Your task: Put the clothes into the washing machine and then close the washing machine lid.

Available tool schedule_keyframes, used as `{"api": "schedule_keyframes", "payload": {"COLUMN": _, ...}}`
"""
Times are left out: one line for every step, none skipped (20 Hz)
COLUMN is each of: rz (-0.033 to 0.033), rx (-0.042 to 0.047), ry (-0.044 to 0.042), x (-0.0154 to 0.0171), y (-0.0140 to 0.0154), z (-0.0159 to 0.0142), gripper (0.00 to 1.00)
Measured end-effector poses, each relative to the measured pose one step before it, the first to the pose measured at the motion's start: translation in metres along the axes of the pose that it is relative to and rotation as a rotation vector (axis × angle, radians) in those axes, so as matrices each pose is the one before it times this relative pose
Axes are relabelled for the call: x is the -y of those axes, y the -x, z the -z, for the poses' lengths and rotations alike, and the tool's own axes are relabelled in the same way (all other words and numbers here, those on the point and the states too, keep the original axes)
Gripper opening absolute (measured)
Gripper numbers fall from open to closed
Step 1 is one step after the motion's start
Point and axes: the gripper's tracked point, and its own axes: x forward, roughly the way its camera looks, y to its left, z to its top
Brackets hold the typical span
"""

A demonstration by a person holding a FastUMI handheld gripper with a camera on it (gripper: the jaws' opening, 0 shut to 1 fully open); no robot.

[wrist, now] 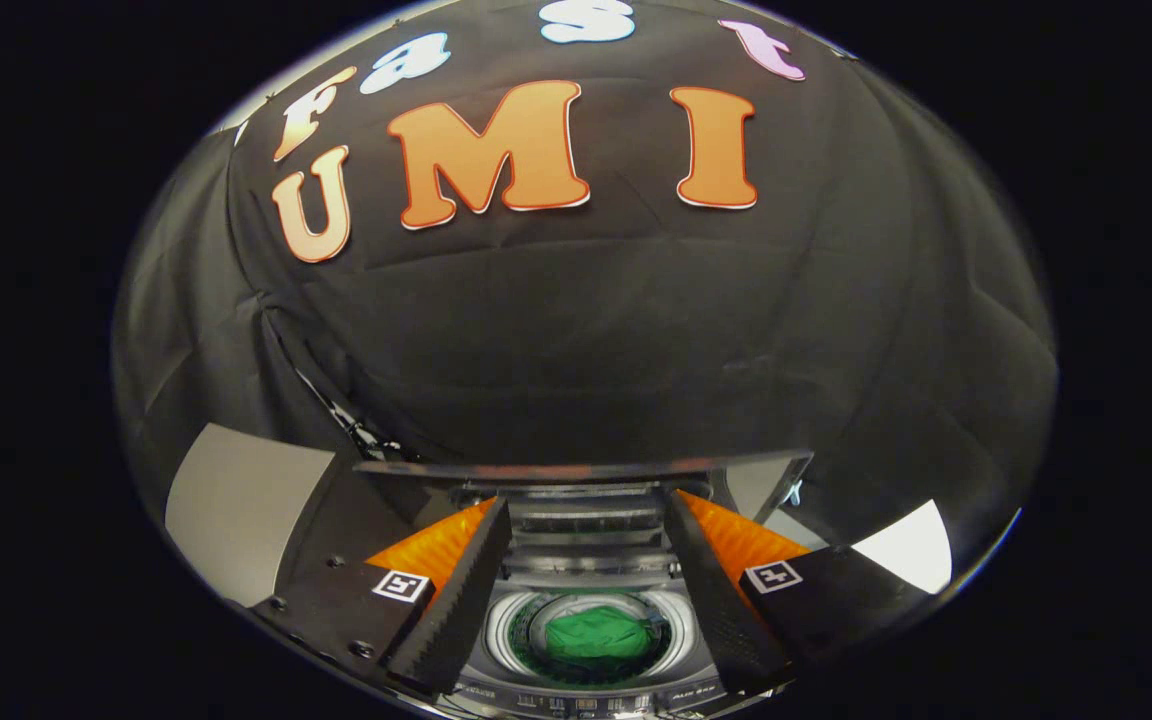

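One green cloth (pixel 596 637) already sits in the washing machine (pixel 586 600) drum. My gripper (pixel 586 600) jaws hang open and empty; I'd grab the stiff, light lid (pixel 576 468) by its edge next.

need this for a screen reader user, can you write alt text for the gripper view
A green cloth lies inside the round drum of a top-loading washing machine, seen between the open gripper and its two ridged black fingers. The machine's lid stands raised beyond the fingers, in front of the black cloth wall.
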Motion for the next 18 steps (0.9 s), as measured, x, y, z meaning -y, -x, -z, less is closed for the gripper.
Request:
{"api": "schedule_keyframes", "payload": {"rz": 0.00651, "rx": 0.00201, "ry": 0.00498, "x": 0.00132, "y": -0.00762, "z": -0.00388, "gripper": 0.99}}
{"api": "schedule_keyframes", "payload": {"rz": 0.00367, "rx": -0.00187, "ry": 0.00353, "x": 0.00062, "y": -0.00701, "z": -0.00303, "gripper": 0.99}}
{"api": "schedule_keyframes", "payload": {"rz": 0.00436, "rx": -0.00107, "ry": 0.00400, "x": 0.00045, "y": -0.00688, "z": -0.00148, "gripper": 0.99}}
{"api": "schedule_keyframes", "payload": {"rz": 0.00418, "rx": 0.00083, "ry": 0.00324, "x": -0.00053, "y": -0.00818, "z": -0.00340, "gripper": 0.99}}
{"api": "schedule_keyframes", "payload": {"rz": 0.00154, "rx": 0.00005, "ry": 0.00077, "x": -0.00114, "y": -0.00655, "z": -0.00151, "gripper": 0.99}}
{"api": "schedule_keyframes", "payload": {"rz": -0.00061, "rx": -0.00329, "ry": 0.00037, "x": -0.00072, "y": -0.00603, "z": -0.00013, "gripper": 0.99}}
{"api": "schedule_keyframes", "payload": {"rz": -0.00157, "rx": -0.00560, "ry": 0.00111, "x": -0.00130, "y": -0.00590, "z": 0.00063, "gripper": 0.99}}
{"api": "schedule_keyframes", "payload": {"rz": 0.00046, "rx": -0.00449, "ry": 0.00140, "x": -0.00089, "y": -0.00660, "z": 0.00036, "gripper": 0.99}}
{"api": "schedule_keyframes", "payload": {"rz": 0.00104, "rx": -0.00183, "ry": 0.00067, "x": -0.00094, "y": -0.00623, "z": -0.00185, "gripper": 0.99}}
{"api": "schedule_keyframes", "payload": {"rz": 0.00170, "rx": -0.00381, "ry": 0.00028, "x": -0.00037, "y": -0.00646, "z": -0.00021, "gripper": 0.99}}
{"api": "schedule_keyframes", "payload": {"rz": 0.00098, "rx": -0.00629, "ry": -0.00054, "x": 0.00021, "y": -0.00478, "z": 0.00003, "gripper": 0.99}}
{"api": "schedule_keyframes", "payload": {"rz": 0.00077, "rx": -0.00928, "ry": 0.00076, "x": 0.00019, "y": -0.00420, "z": 0.00111, "gripper": 0.99}}
{"api": "schedule_keyframes", "payload": {"rz": 0.00084, "rx": -0.00880, "ry": -0.00012, "x": 0.00036, "y": -0.00350, "z": 0.00212, "gripper": 0.99}}
{"api": "schedule_keyframes", "payload": {"rz": -0.00140, "rx": -0.00200, "ry": -0.00227, "x": 0.00024, "y": -0.00157, "z": 0.00031, "gripper": 0.99}}
{"api": "schedule_keyframes", "payload": {"rz": -0.00029, "rx": -0.00075, "ry": 0.00019, "x": -0.00005, "y": -0.00231, "z": -0.00058, "gripper": 0.99}}
{"api": "schedule_keyframes", "payload": {"rz": -0.00199, "rx": -0.00182, "ry": 0.00096, "x": -0.00049, "y": -0.00048, "z": -0.00009, "gripper": 0.99}}
{"api": "schedule_keyframes", "payload": {"rz": -0.00193, "rx": -0.00176, "ry": 0.00024, "x": -0.00040, "y": 0.00012, "z": 0.00058, "gripper": 0.99}}
{"api": "schedule_keyframes", "payload": {"rz": -0.00187, "rx": -0.00313, "ry": -0.00109, "x": 0.00056, "y": -0.00011, "z": 0.00101, "gripper": 0.99}}
